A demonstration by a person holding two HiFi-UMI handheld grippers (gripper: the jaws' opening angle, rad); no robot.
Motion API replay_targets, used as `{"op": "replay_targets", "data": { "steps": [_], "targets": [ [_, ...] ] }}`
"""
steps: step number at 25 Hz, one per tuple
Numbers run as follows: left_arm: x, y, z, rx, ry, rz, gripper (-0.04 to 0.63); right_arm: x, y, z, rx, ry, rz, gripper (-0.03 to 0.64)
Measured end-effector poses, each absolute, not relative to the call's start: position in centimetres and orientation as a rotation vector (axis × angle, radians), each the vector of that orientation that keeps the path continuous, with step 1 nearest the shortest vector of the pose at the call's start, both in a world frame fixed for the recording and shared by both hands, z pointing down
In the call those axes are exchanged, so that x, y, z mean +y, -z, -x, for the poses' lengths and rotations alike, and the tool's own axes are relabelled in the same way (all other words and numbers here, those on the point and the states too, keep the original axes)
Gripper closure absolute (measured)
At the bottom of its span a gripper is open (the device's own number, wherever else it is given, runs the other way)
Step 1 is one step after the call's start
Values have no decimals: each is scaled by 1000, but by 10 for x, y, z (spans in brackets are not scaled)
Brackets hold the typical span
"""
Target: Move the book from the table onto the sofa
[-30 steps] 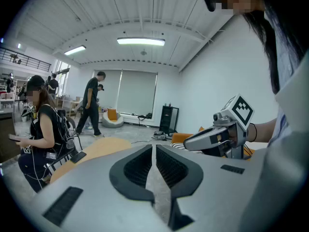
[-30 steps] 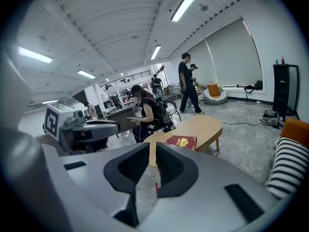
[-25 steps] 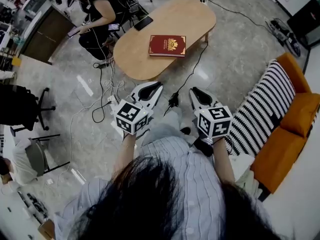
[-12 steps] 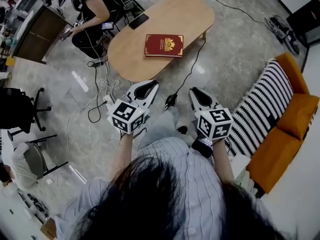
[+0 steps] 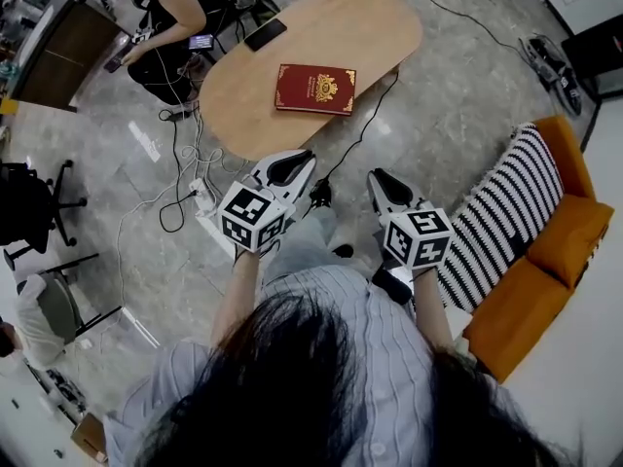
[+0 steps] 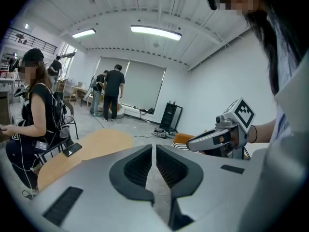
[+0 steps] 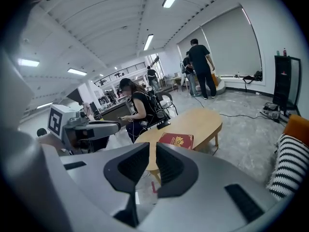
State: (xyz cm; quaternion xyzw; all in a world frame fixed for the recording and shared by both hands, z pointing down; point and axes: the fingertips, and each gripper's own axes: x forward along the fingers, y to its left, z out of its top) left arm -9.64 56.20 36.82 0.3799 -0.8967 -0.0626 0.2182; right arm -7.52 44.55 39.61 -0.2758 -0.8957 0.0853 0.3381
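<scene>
The left hand-held gripper (image 5: pixel 297 161) and right hand-held gripper (image 5: pixel 382 183) are both squeezed closed and empty, well short of the table (image 5: pixel 253 105). The red book (image 5: pixel 314 89) lies flat on it. The orange sofa (image 5: pixel 545 261), half under a striped throw (image 5: pixel 501 217), runs out of sight.

An oval wooden counter (image 5: pixel 360 27) stands on the grey floor (image 5: pixel 458 95). A red book (image 5: pixel 314 89) lies flat near its middle, and a dark phone (image 5: pixel 265 34) lies at its far left edge.
</scene>
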Motion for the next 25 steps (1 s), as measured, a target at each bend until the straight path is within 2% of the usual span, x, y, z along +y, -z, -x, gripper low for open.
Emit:
{"op": "replay_targets", "data": {
  "steps": [19, 25],
  "targets": [
    [607, -382, 160, -2403, 124, -1125, 578, 483, -401, 162, -2338, -215, 661, 563],
    [604, -393, 173, -2379, 279, -1124, 580, 476, -401, 180, -2338, -198, 641, 563]
  ]
}}
